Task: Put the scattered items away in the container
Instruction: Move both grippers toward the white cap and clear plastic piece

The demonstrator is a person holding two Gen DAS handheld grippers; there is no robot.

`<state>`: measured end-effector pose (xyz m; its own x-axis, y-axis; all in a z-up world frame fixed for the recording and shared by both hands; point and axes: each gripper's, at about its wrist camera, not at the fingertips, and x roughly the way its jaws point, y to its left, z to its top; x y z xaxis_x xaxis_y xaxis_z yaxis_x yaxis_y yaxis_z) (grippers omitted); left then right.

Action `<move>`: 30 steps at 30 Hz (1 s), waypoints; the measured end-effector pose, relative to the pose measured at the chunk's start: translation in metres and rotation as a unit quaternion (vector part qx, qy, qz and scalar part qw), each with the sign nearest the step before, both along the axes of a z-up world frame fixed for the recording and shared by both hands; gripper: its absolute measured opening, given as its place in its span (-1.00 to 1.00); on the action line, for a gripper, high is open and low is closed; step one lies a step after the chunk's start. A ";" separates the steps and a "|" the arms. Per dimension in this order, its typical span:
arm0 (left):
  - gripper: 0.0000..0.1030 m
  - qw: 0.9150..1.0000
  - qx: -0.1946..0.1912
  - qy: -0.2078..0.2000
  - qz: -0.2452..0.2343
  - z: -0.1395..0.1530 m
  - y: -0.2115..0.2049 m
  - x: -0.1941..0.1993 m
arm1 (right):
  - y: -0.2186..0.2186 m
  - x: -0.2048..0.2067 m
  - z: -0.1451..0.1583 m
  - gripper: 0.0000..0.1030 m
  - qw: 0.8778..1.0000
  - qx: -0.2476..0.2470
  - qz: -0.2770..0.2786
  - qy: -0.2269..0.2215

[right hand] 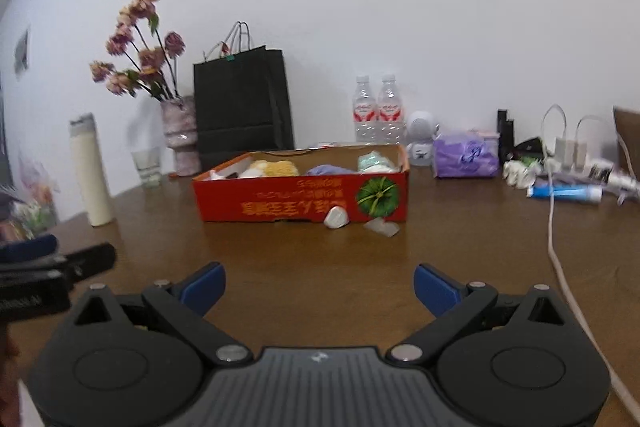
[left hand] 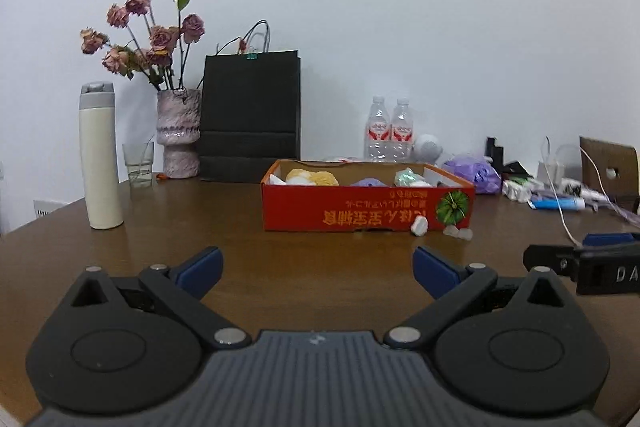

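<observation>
Both grippers, left [left hand: 318,269] and right [right hand: 319,285], are held wide apart with nothing between the jaws. The red box [left hand: 368,205] is seen mid-table, partly filled. Small white items [left hand: 419,227] are left just beside its near wall.

Each gripper, left [left hand: 318,269] and right [right hand: 319,285], was black with blue finger pads [left hand: 200,270], silver pivot screws [left hand: 230,335], round side discs and a ribbed grey centre panel [left hand: 316,367] at 6 o'clock.
</observation>
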<state>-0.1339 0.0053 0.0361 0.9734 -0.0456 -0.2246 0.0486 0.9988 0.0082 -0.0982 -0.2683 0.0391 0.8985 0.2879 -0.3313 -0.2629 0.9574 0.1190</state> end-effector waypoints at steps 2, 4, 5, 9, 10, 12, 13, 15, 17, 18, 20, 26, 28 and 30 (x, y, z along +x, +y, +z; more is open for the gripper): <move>1.00 1.000 0.005 -0.004 -0.007 -0.003 -0.004 -0.005 | 0.001 -0.008 -0.005 0.96 1.000 -0.013 0.000 -0.014; 1.00 1.000 0.004 -0.006 -0.011 -0.002 -0.007 -0.006 | 0.003 -0.010 -0.008 0.96 1.000 -0.022 0.004 -0.014; 1.00 1.000 0.003 -0.007 -0.013 -0.002 -0.008 -0.006 | 0.004 -0.011 -0.009 0.96 1.000 -0.022 0.009 -0.016; 1.00 1.000 0.010 -0.004 -0.020 -0.002 -0.014 0.000 | 0.003 -0.011 -0.008 0.96 1.000 -0.015 0.012 -0.019; 1.00 1.000 0.016 -0.002 -0.024 -0.001 -0.016 0.004 | 0.002 -0.008 -0.007 0.95 1.000 -0.014 0.012 -0.016; 1.00 0.999 0.025 -0.003 -0.034 0.003 -0.019 0.014 | -0.003 0.003 -0.003 0.92 1.000 -0.010 0.012 -0.007; 1.00 0.999 0.026 -0.001 -0.039 0.007 -0.021 0.023 | -0.006 0.012 -0.001 0.87 1.000 -0.012 0.010 0.000; 0.96 0.998 0.020 0.010 -0.058 0.014 -0.025 0.047 | -0.012 0.037 0.004 0.79 1.000 -0.024 0.006 0.015; 0.94 0.996 0.013 0.029 -0.080 0.020 -0.029 0.075 | -0.017 0.068 0.008 0.73 0.999 -0.041 0.007 0.034; 0.91 0.995 0.015 0.039 -0.090 0.021 -0.033 0.089 | -0.019 0.084 0.008 0.72 0.998 -0.047 0.008 0.047; 0.87 0.993 0.024 0.049 -0.101 0.021 -0.043 0.115 | -0.022 0.115 0.006 0.61 0.996 -0.055 0.011 0.072; -0.14 0.982 0.031 0.122 -0.143 0.001 -0.070 0.199 | -0.022 0.198 -0.009 0.11 0.990 -0.083 0.041 0.103; -0.16 0.977 0.032 0.144 -0.153 -0.008 -0.077 0.223 | -0.021 0.221 -0.016 -0.16 0.987 -0.095 0.049 0.117; -0.16 0.975 0.041 0.151 -0.157 -0.014 -0.084 0.238 | -0.020 0.236 -0.022 -0.30 0.985 -0.103 0.053 0.124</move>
<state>0.1046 -0.0789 0.0223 0.8029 -0.3009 -0.5146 0.3652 0.9306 0.0255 0.1382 -0.2879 0.0173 0.7513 0.2785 -0.5983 -0.3495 0.9369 -0.0028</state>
